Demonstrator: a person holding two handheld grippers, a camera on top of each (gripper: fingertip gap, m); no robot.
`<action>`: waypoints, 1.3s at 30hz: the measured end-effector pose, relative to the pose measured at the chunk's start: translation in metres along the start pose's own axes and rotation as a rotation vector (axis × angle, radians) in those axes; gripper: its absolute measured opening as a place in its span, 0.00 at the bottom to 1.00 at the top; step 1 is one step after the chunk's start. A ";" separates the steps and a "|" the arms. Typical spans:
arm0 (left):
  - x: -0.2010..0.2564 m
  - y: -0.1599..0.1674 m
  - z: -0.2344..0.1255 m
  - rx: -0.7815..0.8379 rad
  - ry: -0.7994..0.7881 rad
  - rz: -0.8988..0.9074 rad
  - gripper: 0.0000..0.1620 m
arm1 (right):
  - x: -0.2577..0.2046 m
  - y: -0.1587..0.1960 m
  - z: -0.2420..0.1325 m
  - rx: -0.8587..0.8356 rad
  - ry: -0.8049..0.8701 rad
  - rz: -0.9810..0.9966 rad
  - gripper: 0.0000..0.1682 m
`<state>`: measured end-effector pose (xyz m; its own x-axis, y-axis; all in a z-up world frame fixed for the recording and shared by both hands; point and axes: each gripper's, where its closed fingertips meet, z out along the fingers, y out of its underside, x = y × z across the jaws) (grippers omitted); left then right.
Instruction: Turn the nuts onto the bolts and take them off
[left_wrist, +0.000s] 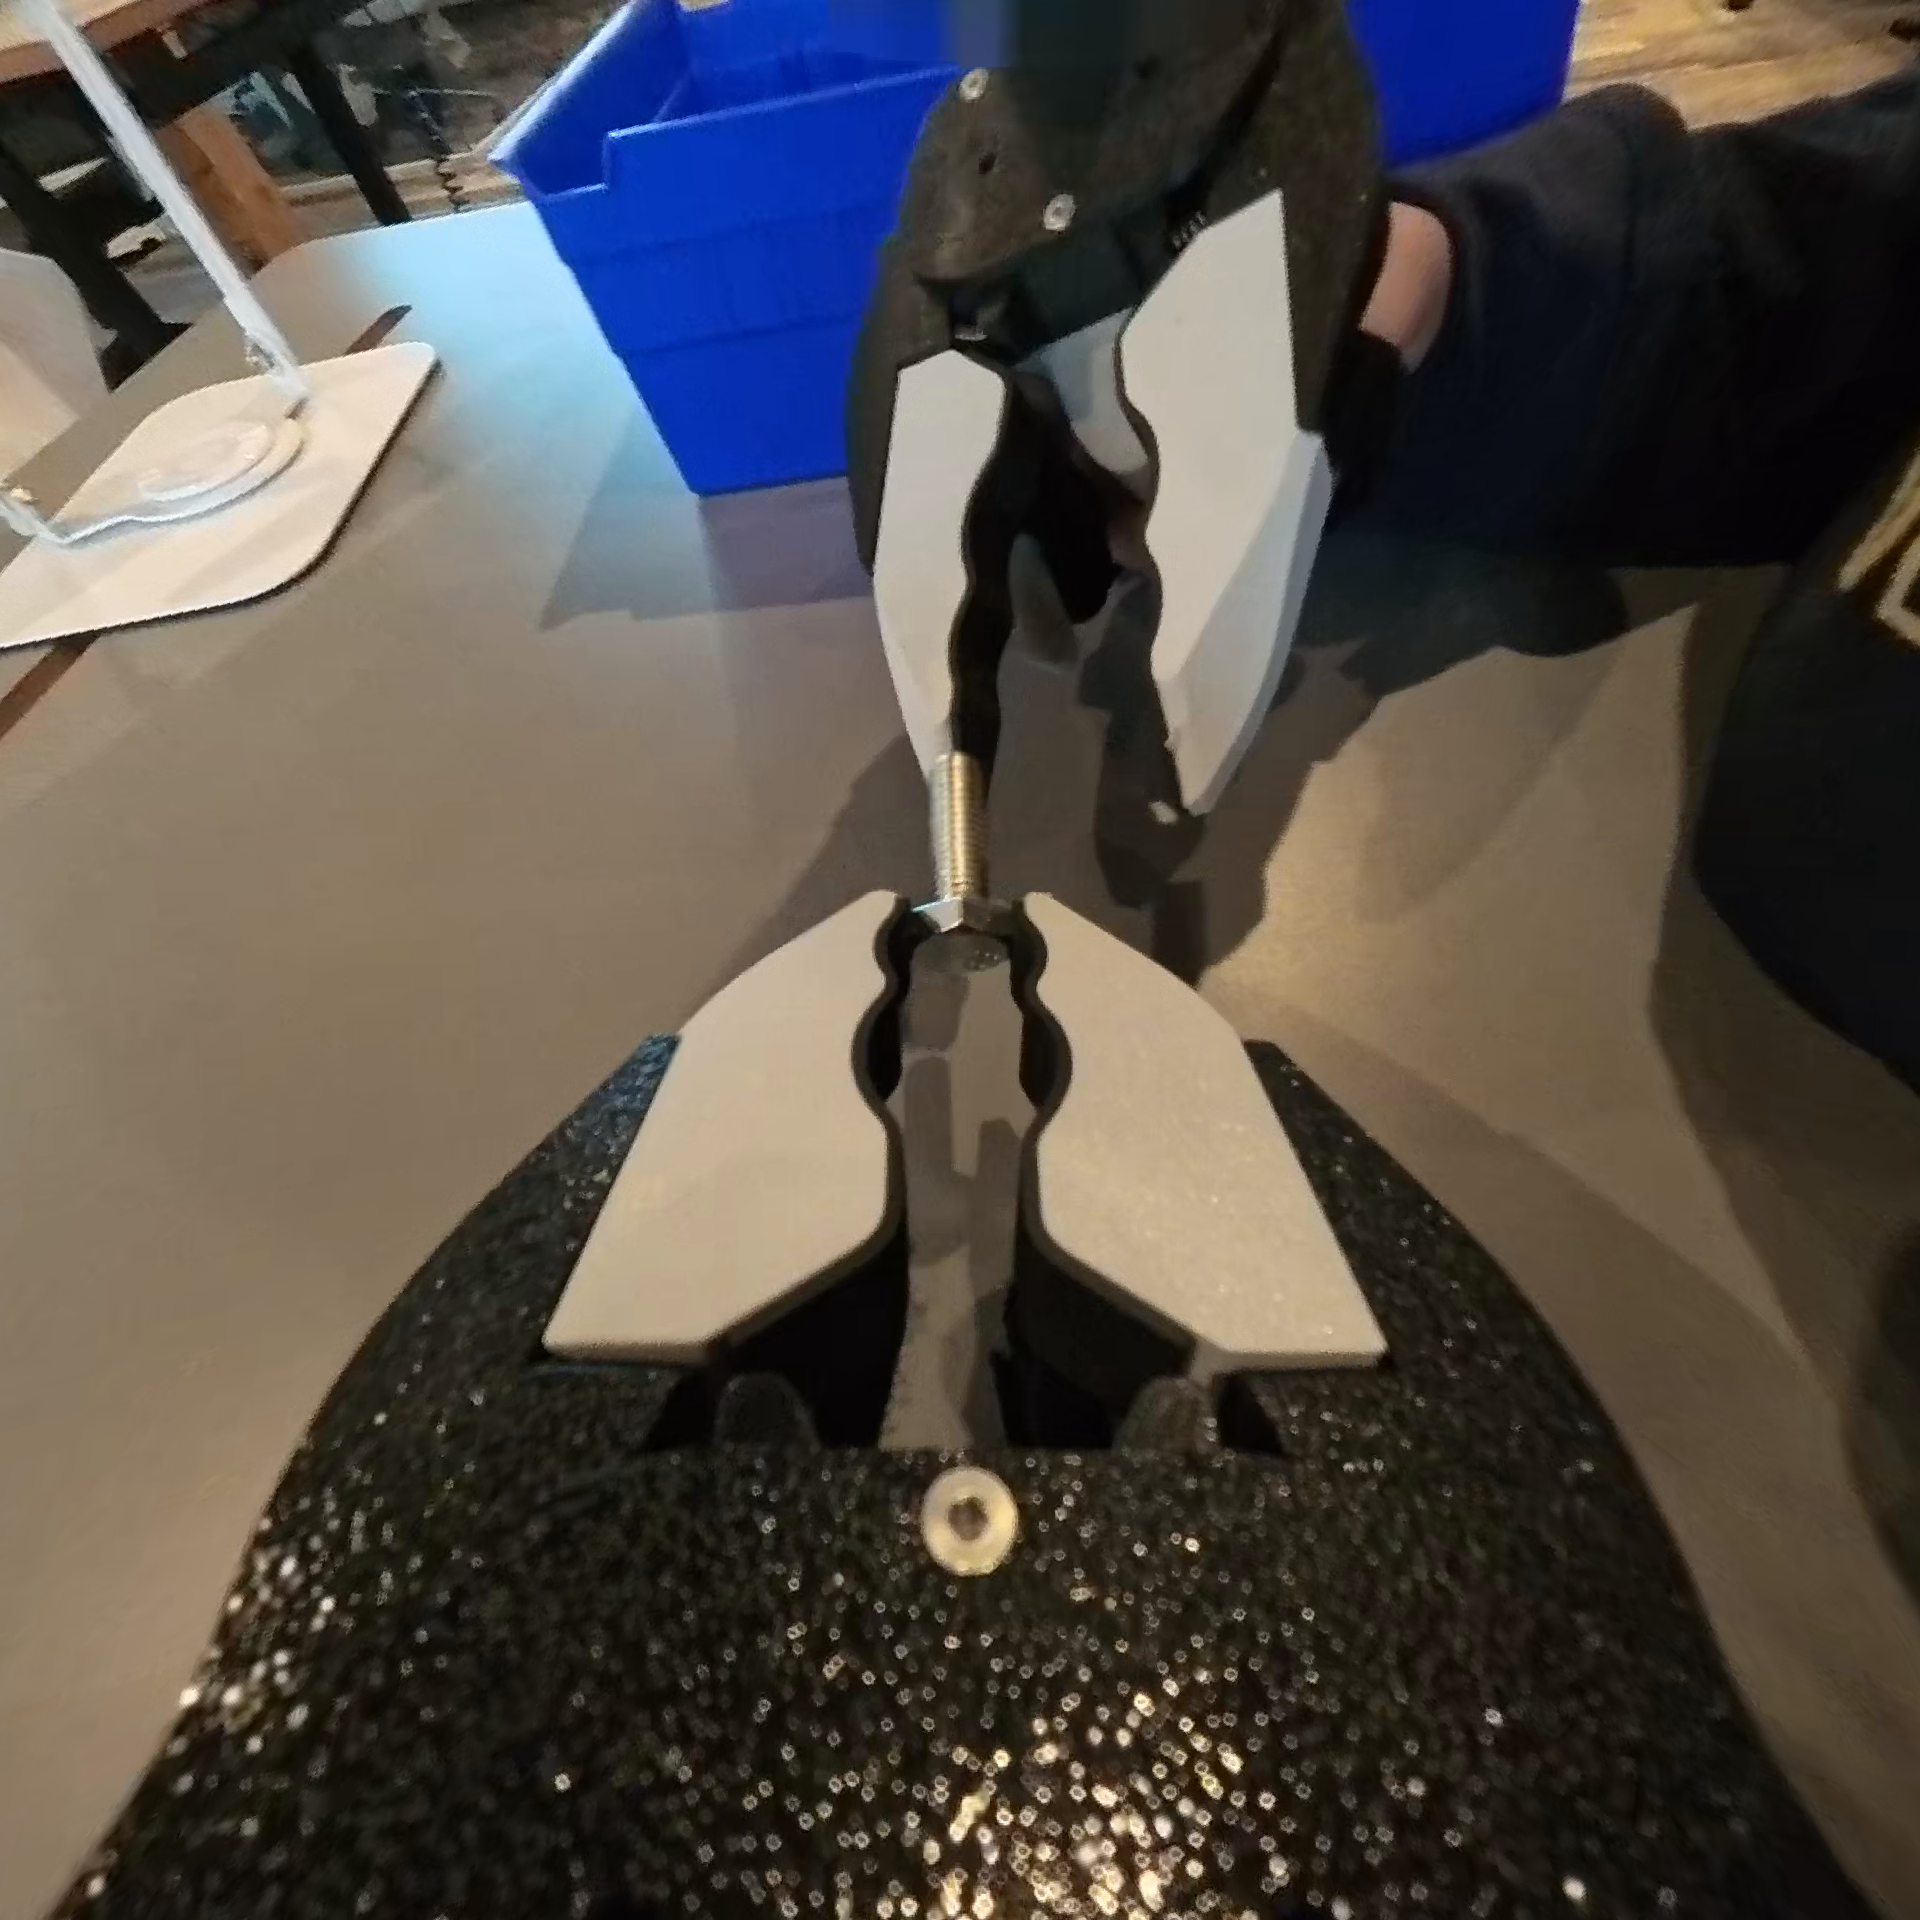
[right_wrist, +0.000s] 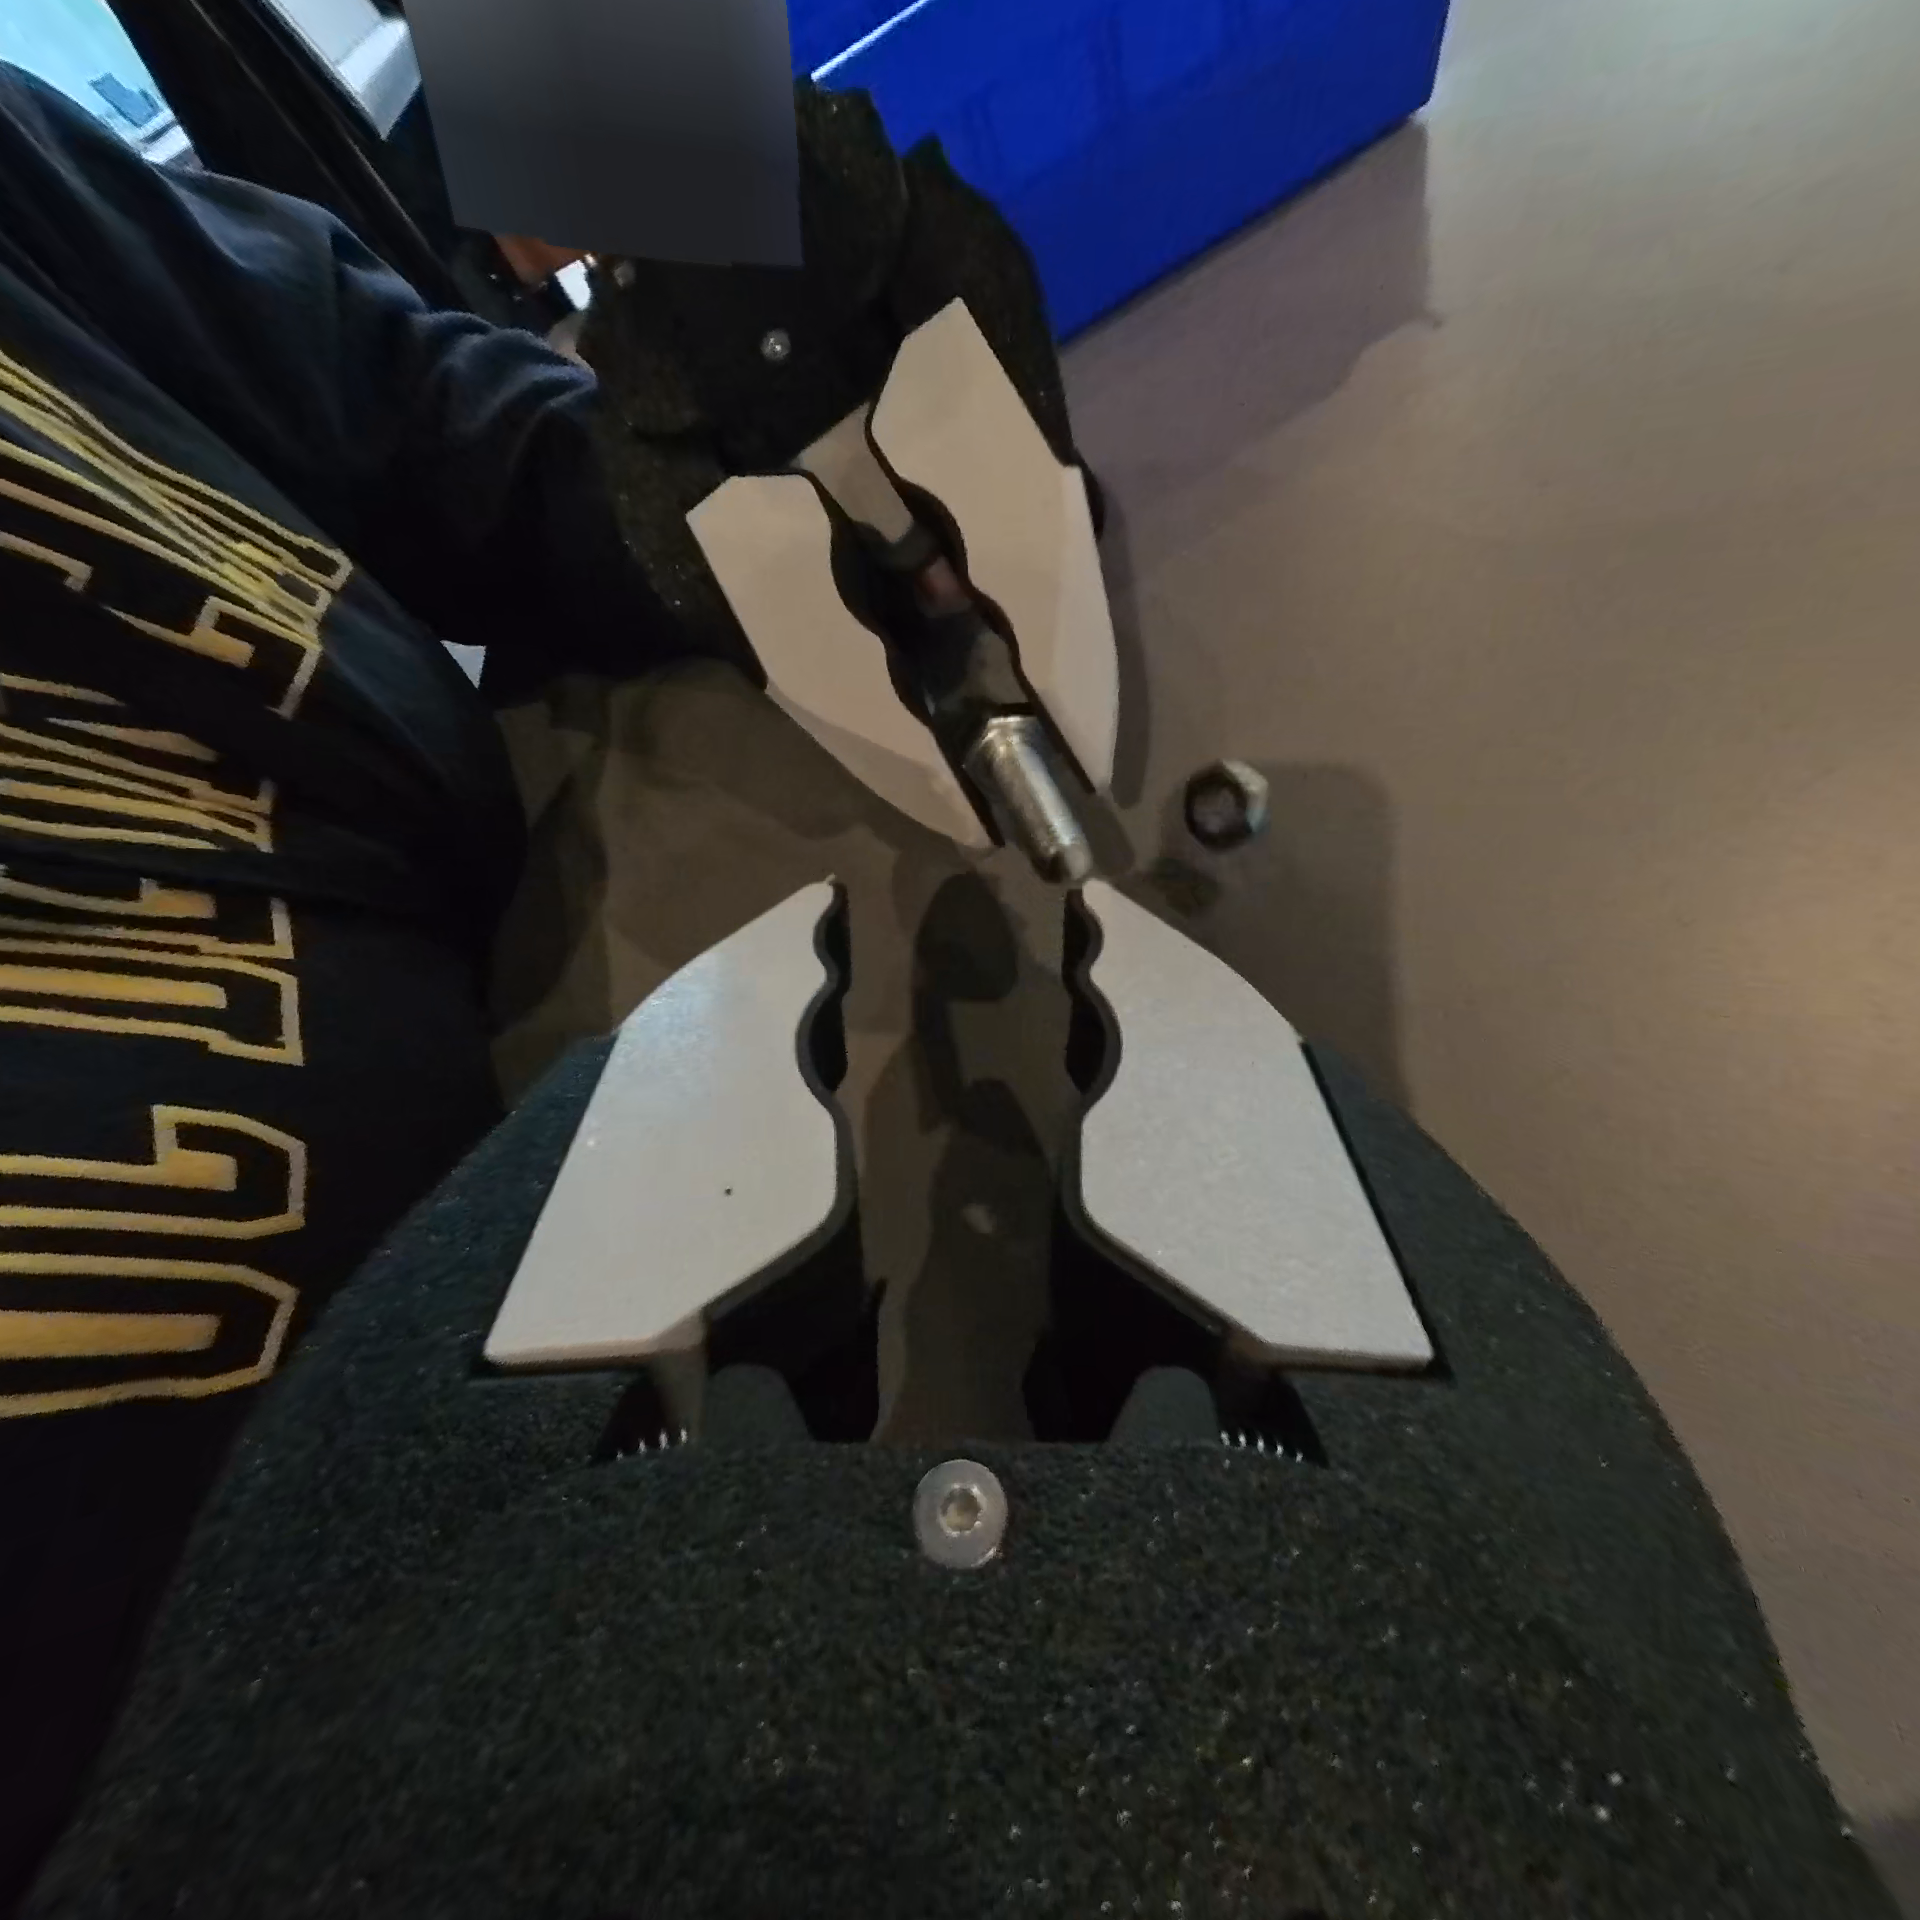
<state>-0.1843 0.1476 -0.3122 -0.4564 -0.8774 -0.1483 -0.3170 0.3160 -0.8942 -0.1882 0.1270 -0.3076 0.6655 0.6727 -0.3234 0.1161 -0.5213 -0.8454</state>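
Holding: we grip the bolt by its hex head in the left gripper, fingers clenched on it at frame centre of the left wrist view; the threaded shank points away towards the upper frame
Right gripper: fingers spread and grasping nothing; one fingertip sits at the very end of the shank
Nut: lying flat on the grey table, right of centre in the right wrist view — apart from both grippers, not on the thread
Step, as we judge it: the nut has yet to be fetched and started on the bolt
Risk, bolt: the hold is only on the head's flats at the fingertips; a nudge from the right fingertip could tilt or twist it loose
Risk, nut: small and low on the table; a pinch landing off its flats may skid it away
Risk, thread: meeting the tip at an angle would cross-thread — we judge alignment the weak point
Backdrop: blue bin in the upper frame, well apart
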 end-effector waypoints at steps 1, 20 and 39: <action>-0.001 0.000 0.000 0.002 -0.005 -0.002 0.11 | 0.002 0.001 0.000 -0.004 0.014 0.005 0.23; 0.016 0.000 -0.067 0.150 -0.153 0.008 0.11 | 0.013 0.003 0.027 -0.044 0.215 -0.213 0.17; -0.023 -0.002 -0.095 0.269 -0.339 -0.173 0.11 | 0.027 -0.009 0.106 -0.250 0.239 -0.296 0.14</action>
<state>-0.2524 0.2012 -0.2673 -0.1042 -0.9916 -0.0766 -0.1174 0.0888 -0.9891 -0.2491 0.2056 -0.3536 0.7248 0.6872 0.0490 0.4819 -0.4549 -0.7489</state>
